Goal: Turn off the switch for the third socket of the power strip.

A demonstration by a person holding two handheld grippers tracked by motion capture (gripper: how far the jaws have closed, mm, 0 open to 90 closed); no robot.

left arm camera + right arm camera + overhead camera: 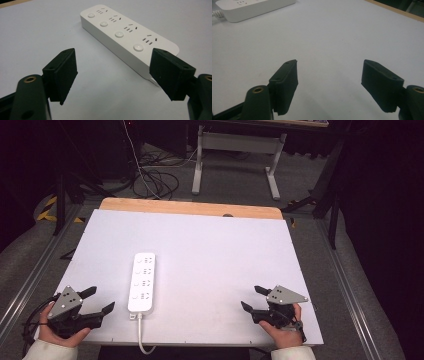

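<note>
— Looking down from the high view, where does your power strip (141, 282) lie?

— It lies flat on the white table (210, 250), lengthwise away from you, its cord (142, 335) running off the near edge. Four sockets show on its top, each with a round button beside it.

— And your left gripper (95, 301), where is it against the strip?

— You hold it just left of the strip's near end, close by but not touching. In the left gripper view the strip (130, 37) runs away beyond the jaws, and its near corner sits behind the jaw at the right of that view. Your jaws are spread wide, with bare table between them and nothing in their grasp.

— Your right gripper (254, 298)?

— You hold it well to the right of the strip, near the table's front edge. In the right gripper view the strip (254, 7) shows far off at the upper left corner, cord end toward you. Those jaws are released too, standing wide apart over bare table, gripping nothing.
</note>
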